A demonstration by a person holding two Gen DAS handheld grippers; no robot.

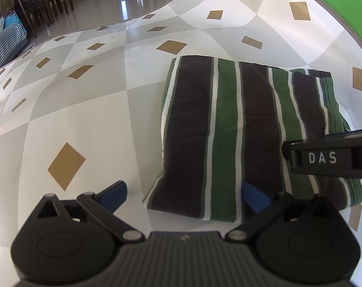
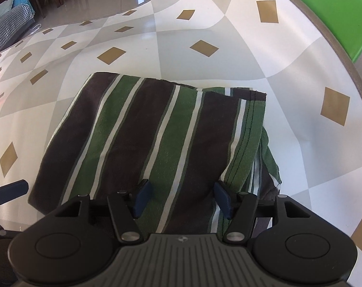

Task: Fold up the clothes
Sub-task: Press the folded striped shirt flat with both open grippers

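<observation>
A folded garment (image 1: 217,131) with dark brown, green and white stripes lies flat on the table, its hemmed layers stacked at the right side (image 2: 248,129). My left gripper (image 1: 184,197) stands wide open at the garment's near left corner, one blue pad (image 1: 114,196) over the bare tablecloth and the other (image 1: 255,198) over the fabric. My right gripper (image 2: 183,198) is open above the garment's near edge; both pads (image 2: 142,198) hover over the stripes and grip nothing. In the left wrist view the right gripper's black body (image 1: 324,157) shows at the right.
The table (image 1: 73,119) wears a grey-and-white checked cloth with tan diamonds. A green seat (image 2: 324,7) stands beyond its far right edge. Dark wooden chairs (image 1: 37,7) and a houndstooth sofa (image 1: 3,45) sit across the shiny floor at the back left.
</observation>
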